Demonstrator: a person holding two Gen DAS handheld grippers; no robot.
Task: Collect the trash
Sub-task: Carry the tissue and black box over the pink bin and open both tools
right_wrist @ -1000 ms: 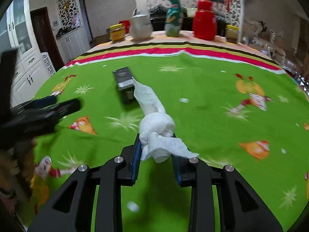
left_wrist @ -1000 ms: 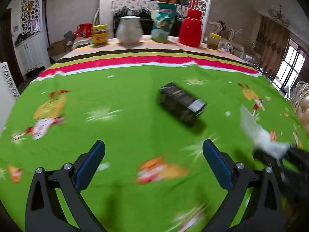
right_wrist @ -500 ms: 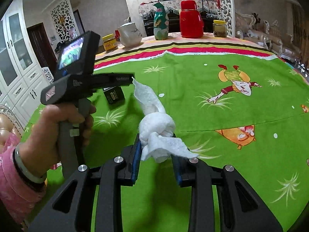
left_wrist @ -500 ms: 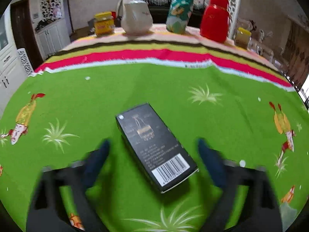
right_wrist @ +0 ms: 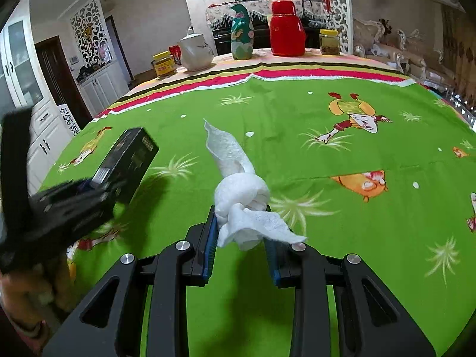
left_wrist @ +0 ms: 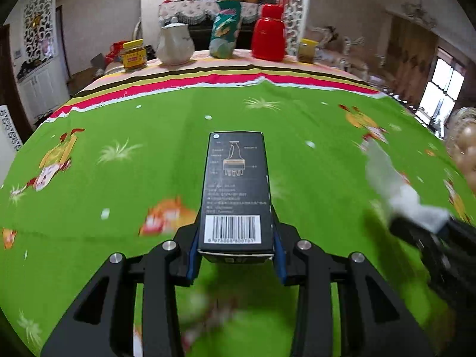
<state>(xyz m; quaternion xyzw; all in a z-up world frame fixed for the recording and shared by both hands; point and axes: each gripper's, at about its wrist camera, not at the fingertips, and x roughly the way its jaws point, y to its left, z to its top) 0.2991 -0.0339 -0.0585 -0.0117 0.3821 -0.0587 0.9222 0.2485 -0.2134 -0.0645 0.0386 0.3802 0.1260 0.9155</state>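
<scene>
— Over the green cartoon-print tablecloth (left_wrist: 119, 184), what does each hand have?

— Left gripper (left_wrist: 236, 254): its jaws have just been closing and now press the near, barcode end of the long black cardboard box (left_wrist: 236, 190), which runs out toward twelve o'clock from the blue pads (left_wrist: 192, 251). It looks lifted off the cloth. Right gripper (right_wrist: 240, 245): closed tight on the knotted white paper towel (right_wrist: 241, 199), its loose tail reaching toward eleven o'clock.

— What could go wrong?

— The box is pinched only at one end, so most of its length hangs beyond the jaws. A quick swing could make it pivot or slide out. The towel's tail could also snag on the box, which sits at nine o'clock in the right wrist view.

— Anything else nearby?

— The red thermos (right_wrist: 287, 28) and white ceramic jug (right_wrist: 196, 52) stand well apart at the far edge.
</scene>
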